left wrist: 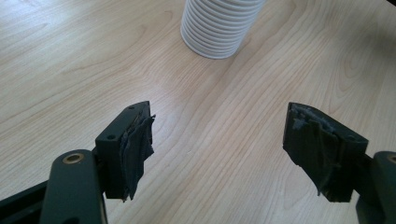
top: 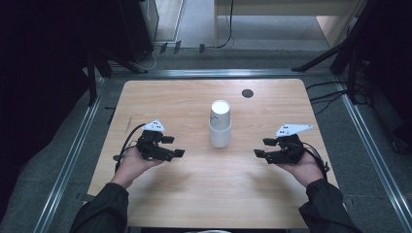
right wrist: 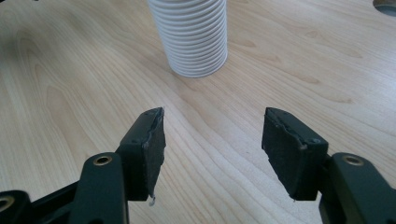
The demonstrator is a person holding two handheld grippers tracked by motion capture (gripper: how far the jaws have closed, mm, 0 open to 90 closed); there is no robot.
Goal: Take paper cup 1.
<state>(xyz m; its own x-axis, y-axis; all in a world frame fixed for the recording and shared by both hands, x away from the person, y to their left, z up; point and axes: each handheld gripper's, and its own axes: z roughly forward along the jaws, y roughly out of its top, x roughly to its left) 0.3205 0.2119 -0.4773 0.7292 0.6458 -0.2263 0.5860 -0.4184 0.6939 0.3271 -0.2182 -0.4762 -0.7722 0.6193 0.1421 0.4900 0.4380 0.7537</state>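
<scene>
A stack of white ribbed paper cups (top: 220, 124) stands upright near the middle of the wooden table (top: 194, 189). My left gripper (top: 173, 146) is held to its left, jaws apart and empty, pointing toward the stack. My right gripper (top: 264, 147) mirrors it on the other side, also open with nothing between its jaws. In the left gripper view the cups (left wrist: 217, 28) stand ahead of the open left gripper (left wrist: 219, 109), with bare wood between. In the right gripper view the cups (right wrist: 194, 37) rise ahead of the open right gripper (right wrist: 215, 114). Both pairs of pads look worn.
A small dark round cap (top: 248, 93) sits in the tabletop at the back right, and its edge appears in the right gripper view as a grey disc (right wrist: 385, 4). Metal rails (top: 73, 155) frame the floor around the table. Black stand legs (top: 320, 60) rise behind.
</scene>
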